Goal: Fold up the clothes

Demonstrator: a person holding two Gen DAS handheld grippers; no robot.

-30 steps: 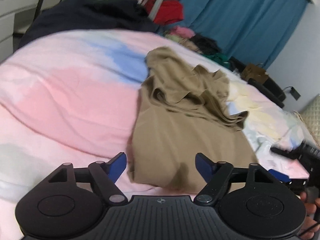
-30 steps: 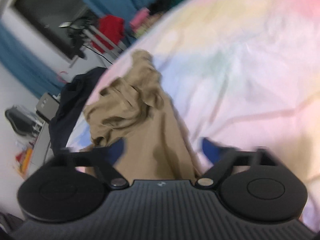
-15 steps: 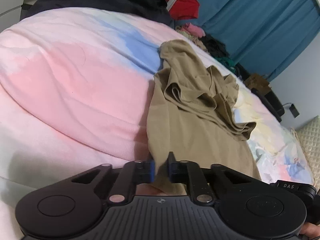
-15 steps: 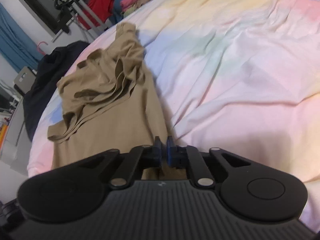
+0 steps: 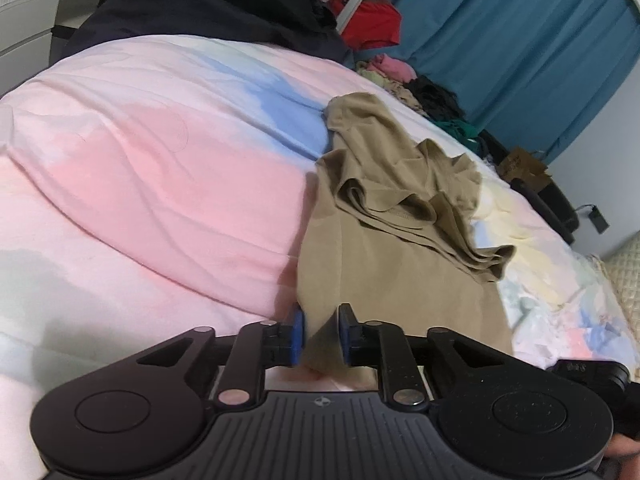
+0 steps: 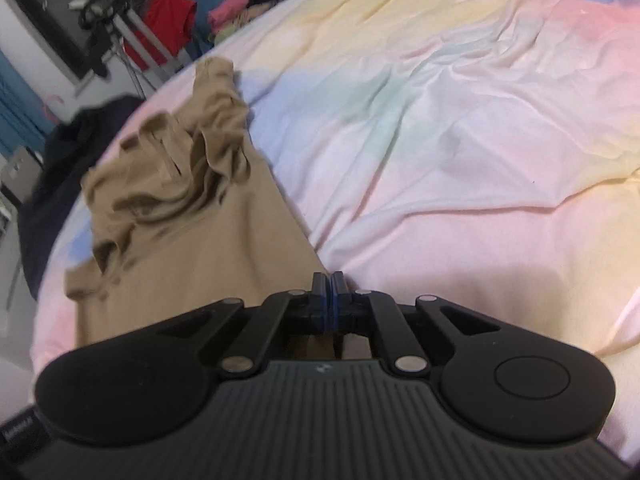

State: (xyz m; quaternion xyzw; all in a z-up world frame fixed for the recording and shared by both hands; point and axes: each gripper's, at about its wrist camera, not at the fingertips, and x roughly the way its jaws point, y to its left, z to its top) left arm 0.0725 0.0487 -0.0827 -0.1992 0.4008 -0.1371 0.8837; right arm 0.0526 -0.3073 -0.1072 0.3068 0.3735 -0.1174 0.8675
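**Both grippers now at the near hem of the tan garment**

A second ago both pairs of jaws stood spread wide above the near edge of the cloth; since then they have drawn in on that edge, and neither hand has shifted much.

Left wrist view: the left gripper point(image 5: 319, 334), black with blue pads, has the near left corner of the crumpled tan fabric garment point(image 5: 394, 248) between its fingers. Its jaws are opening again, a narrow gap between them filled by a fold of the cloth; whether the pads press on it is hard to make out, because the hem drops behind the gripper body. The garment lies on the pastel tie-dye bed cover point(image 5: 160, 168), flat near the gripper and bunched in folds at its far end. Beyond the bed sit a dark heap of cloth point(image 5: 208, 12) and a teal curtain point(image 5: 520, 40). The frame is slightly blurred.

Right wrist view: the right gripper point(image 6: 327, 300) has its jaws pressed together at the garment's near right corner. The tan edge runs straight into the pads, yet the pinched part itself is hidden between them.
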